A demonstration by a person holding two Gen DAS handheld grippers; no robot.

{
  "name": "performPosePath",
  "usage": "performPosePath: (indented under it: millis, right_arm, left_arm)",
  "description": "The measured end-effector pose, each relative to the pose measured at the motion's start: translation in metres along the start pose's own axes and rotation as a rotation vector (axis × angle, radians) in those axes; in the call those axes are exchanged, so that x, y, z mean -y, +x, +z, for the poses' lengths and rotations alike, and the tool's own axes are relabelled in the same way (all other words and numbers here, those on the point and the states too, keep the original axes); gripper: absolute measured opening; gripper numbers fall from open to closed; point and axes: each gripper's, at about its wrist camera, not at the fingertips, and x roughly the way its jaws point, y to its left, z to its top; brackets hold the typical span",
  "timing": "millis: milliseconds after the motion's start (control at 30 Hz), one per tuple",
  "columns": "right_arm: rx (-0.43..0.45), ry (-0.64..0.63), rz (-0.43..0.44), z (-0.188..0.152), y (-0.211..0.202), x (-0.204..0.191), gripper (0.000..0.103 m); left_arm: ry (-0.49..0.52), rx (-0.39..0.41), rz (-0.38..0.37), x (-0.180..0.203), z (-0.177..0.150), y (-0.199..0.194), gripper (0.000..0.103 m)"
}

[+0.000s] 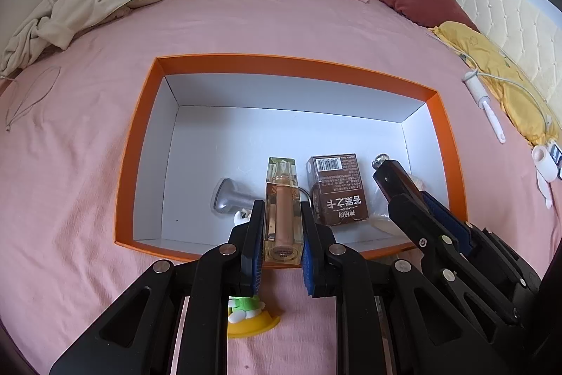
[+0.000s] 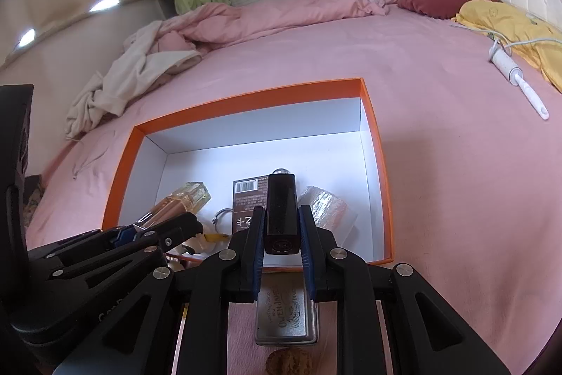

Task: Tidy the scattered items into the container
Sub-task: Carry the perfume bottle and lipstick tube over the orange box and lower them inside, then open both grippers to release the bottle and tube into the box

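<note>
The left gripper [image 1: 282, 227] reaches forward over the near edge of the orange box [image 1: 140, 115]. Its jaws are squeezed tight on a clear perfume bottle [image 1: 282, 199]. The bottle is tall and square, with gold-brown liquid and a clear cap that points away, over the inside of the box.

The right gripper [image 2: 281, 231] is just beside it, also over the near edge of the box. Its jaws are pressed on a dark, shiny tube-shaped case [image 2: 280, 209] with a round silver knob on its far end. The case points into the box.

The box sits on a pink bed [image 1: 246, 23]. It is orange outside and white inside. On the box floor, near the front edge, lie a brown carton [image 1: 337, 188] with a barcode, a silver-grey thing [image 1: 228, 195] toward the left side, and a clear crinkly wrapper [image 2: 326, 206] toward the right side.

On the bed, just outside the near edge of the box, there is a yellow and green toy [image 1: 249, 315] under the left gripper. A small metal tin [image 2: 286, 315] with writing and a brown walnut [image 2: 288, 362] lie under the right gripper.
</note>
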Motion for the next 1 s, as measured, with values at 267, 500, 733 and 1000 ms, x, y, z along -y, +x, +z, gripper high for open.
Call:
performPosePath:
  millis: [267,500,733,1000]
  right_arm:
    - [-0.004,-0.001,-0.002,-0.002,0.001,0.002,0.018]
    - [-0.007,0.001,0.002,-0.001,0.001,0.002,0.018]
    - [-0.008,0.006,0.005,-0.001,0.001,0.003,0.018]
    - [-0.006,0.019,0.007,-0.002,-0.001,0.003,0.018]
  left_arm:
    - [-0.005,0.001,-0.006,-0.003,-0.001,-0.002,0.019]
    - [-0.001,-0.001,-0.006,-0.006,-0.004,-0.001,0.019]
    - [0.001,0.008,-0.003,-0.009,-0.004,-0.003,0.019]
    - [-0.012,0.059,-0.01,-0.011,-0.004,-0.01,0.026]
